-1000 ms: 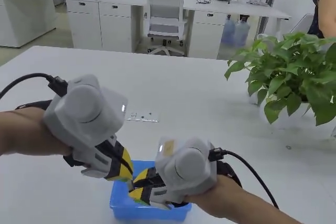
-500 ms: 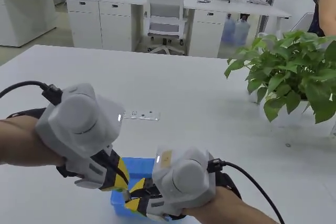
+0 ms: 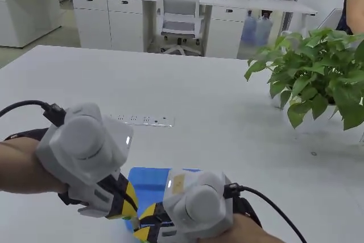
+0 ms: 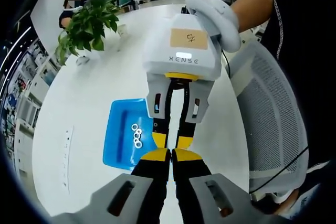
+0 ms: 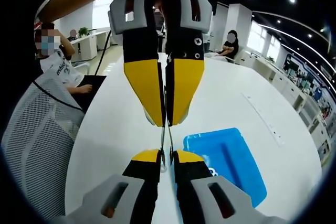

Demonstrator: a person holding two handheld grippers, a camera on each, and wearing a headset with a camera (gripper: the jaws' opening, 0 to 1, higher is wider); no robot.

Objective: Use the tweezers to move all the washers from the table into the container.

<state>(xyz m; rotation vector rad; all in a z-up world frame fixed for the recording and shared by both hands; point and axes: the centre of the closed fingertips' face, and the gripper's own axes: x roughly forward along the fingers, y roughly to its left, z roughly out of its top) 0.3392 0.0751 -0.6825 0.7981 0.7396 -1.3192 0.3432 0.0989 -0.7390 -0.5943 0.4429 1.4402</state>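
**Desk:** What is on the table (image 3: 187, 95), by count?

**Photographer:** Two grippers, one pair of tweezers, one blue tray and one plant (image 3: 318, 75). The left gripper (image 4: 171, 153) and right gripper (image 5: 167, 156) meet nose to nose, just beside the tray (image 4: 118, 142).

**Desk:** And the washers?

**Photographer:** In the left gripper view a tight cluster of washers (image 4: 138, 136) lies in the tray, near its middle. I count four, though the rings are small and overlap. Nothing else is in the tray.

**Desk:** Where are the tweezers?

**Photographer:** They are between the two grippers. The right gripper view shows the tweezers (image 5: 164, 141) edge-on as a thin metal sliver. It runs out from between the left gripper's yellow pads down into the right gripper's jaws. Both sets of jaws are drawn nearly together and pinch that sliver.

**Desk:** What is hard to make out?

**Photographer:** Because the tweezers are edge-on, I cannot see their tips or tell whether they carry anything. In the head view the grey gripper bodies cover the spot where the jaws meet, and also the tray's near half. The plant is cut off at the right edge of that view.
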